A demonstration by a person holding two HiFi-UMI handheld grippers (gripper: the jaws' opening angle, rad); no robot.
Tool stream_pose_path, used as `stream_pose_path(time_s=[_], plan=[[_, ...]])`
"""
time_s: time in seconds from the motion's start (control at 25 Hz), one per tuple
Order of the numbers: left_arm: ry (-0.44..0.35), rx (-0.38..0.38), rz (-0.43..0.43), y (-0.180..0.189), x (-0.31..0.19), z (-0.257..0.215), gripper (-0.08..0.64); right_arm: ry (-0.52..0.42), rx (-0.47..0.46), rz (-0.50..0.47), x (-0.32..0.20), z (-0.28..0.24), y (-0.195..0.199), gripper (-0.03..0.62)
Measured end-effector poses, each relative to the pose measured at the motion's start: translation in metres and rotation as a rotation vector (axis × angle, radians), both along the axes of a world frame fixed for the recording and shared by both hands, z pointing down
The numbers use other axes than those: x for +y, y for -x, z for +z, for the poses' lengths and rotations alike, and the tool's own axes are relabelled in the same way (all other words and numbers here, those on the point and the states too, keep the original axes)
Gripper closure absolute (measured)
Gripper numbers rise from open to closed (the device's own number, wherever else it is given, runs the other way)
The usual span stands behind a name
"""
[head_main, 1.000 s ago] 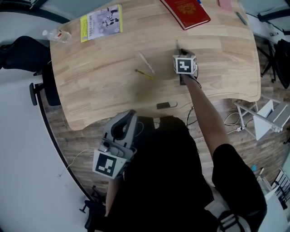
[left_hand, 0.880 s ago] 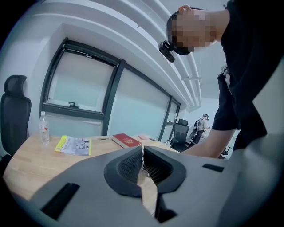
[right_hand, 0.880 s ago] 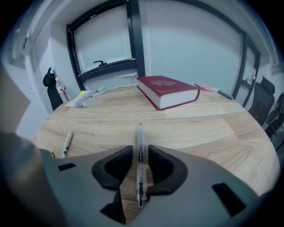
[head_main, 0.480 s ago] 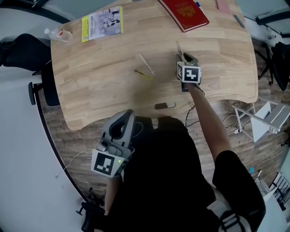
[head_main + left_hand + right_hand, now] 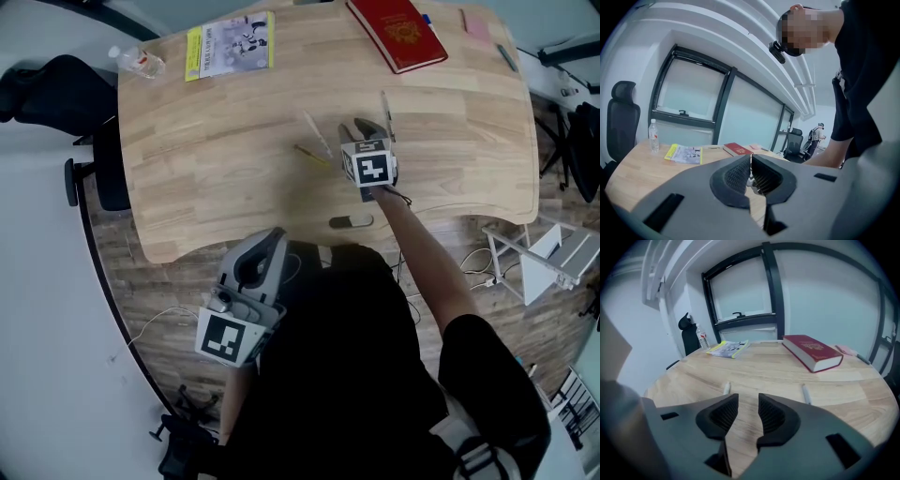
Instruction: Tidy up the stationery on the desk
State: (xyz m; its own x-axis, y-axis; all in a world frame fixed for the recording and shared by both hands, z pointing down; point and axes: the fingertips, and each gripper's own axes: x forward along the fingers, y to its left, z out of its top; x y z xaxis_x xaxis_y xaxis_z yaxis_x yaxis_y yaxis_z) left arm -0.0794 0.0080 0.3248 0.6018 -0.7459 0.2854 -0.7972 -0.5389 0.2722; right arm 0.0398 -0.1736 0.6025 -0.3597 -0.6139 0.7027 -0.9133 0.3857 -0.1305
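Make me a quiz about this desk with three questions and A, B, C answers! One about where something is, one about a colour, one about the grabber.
1. Where is the water bottle?
A) beside the yellow booklet
B) on the chair
C) on the floor

2. What colour is the thick book?
A) blue
B) red
C) green

3. How are the right gripper jaws?
A) shut on a pen
B) apart and empty
C) shut on a ruler

Answers: 1 A, it is at the desk corner next to the booklet; 2 B, its cover is red; 3 B, the right gripper view shows only bare desk between the jaws.
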Motion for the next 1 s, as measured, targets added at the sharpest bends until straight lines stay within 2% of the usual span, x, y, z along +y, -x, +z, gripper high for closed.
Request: stream_pose_path(time_s=[0.16,0.32,0.84,1.0], plan=[[0.004,-0.003,-0.01,0.007,0.0,0.0,0.523,0.018,0.017,-0.091,0.013,0.013,0.045,0.445],[0.008,-0.005,-0.033,0.017,-0.002,0.0,0.523,0.037,0.05,-0.139,0.021,0.022,0.066,0.452],[0.017,-0.019,-0.089,0.045,0.005,0.001,0.523,0.091,0.152,-0.189,0.026,0.052,0.072,0.522],[0.014,-0.033,-0.101,0.051,0.002,0.001,0.523,0.095,0.155,-0.197,0.027,0.054,0.072,0.526]])
